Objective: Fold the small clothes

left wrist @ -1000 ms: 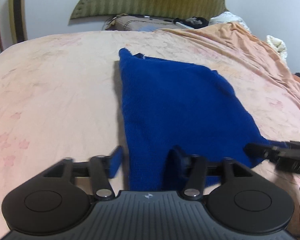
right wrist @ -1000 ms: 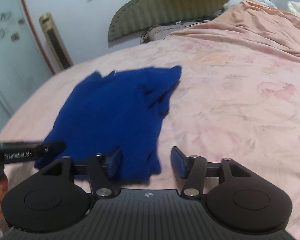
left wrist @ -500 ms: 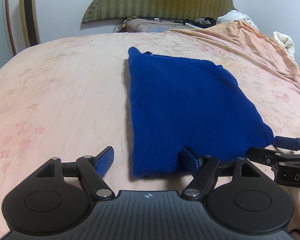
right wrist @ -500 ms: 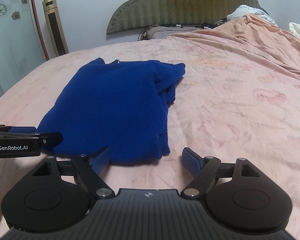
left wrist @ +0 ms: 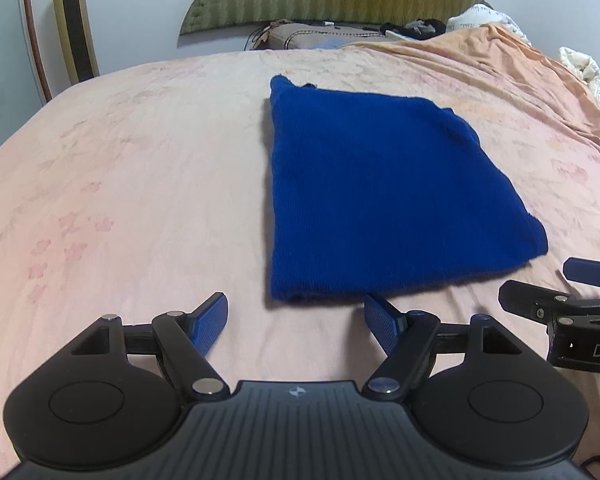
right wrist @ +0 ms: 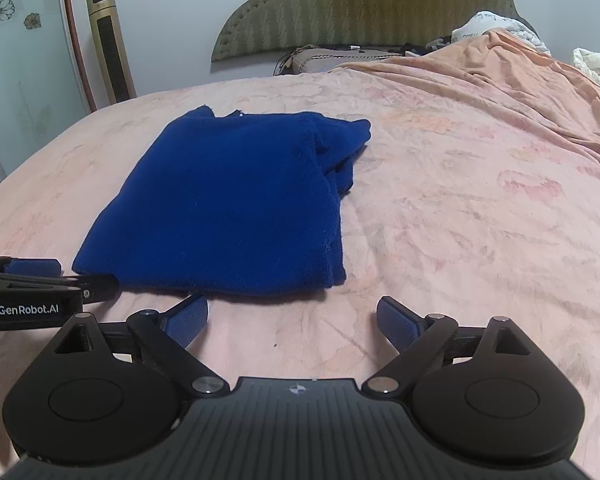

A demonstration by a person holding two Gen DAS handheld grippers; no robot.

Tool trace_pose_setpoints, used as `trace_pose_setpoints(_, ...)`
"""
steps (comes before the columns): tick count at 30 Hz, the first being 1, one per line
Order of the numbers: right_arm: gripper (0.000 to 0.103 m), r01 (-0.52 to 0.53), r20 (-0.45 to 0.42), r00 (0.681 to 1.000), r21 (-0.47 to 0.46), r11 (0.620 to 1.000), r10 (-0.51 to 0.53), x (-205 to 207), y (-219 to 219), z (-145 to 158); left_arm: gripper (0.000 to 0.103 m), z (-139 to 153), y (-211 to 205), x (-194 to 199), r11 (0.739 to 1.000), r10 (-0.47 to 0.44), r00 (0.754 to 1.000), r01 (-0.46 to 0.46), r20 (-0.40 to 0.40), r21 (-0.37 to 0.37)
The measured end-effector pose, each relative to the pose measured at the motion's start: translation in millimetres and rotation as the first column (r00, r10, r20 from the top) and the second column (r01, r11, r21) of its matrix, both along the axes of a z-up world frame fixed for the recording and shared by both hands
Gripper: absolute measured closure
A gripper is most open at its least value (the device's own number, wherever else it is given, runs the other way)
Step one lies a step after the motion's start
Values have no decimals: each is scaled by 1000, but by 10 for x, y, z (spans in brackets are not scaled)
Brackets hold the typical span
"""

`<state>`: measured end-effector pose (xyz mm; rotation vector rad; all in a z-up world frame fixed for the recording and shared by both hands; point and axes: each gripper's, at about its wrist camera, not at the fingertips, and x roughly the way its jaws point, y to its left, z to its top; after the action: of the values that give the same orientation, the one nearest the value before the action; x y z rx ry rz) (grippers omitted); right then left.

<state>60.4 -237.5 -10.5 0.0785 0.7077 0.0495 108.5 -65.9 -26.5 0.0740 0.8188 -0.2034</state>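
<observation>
A folded dark blue knit garment (left wrist: 384, 196) lies flat on the pink bed sheet (left wrist: 140, 200). In the right wrist view the garment (right wrist: 228, 204) shows a bunched sleeve at its far right corner. My left gripper (left wrist: 296, 314) is open and empty, just short of the garment's near edge. My right gripper (right wrist: 294, 316) is open and empty, just short of the near right corner. Each gripper shows at the edge of the other's view: the right one (left wrist: 572, 300) and the left one (right wrist: 32, 276).
A green padded headboard (right wrist: 364, 8) and pillows stand at the far end. An orange blanket (right wrist: 500, 80) is heaped at the far right. A gold tower fan (right wrist: 110, 44) stands by the wall on the left.
Both grippers have let go of the garment's near edge, opened wide and drawn back. The garment now lies flat on the sheet.
</observation>
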Motion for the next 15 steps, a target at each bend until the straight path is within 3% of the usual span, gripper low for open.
trace_pose_setpoints(15, 7, -47, 8, 999, -56, 997, 48, -110, 170, 74, 28, -15, 114, -121, 1000, 23, 1000, -23, -6, 1)
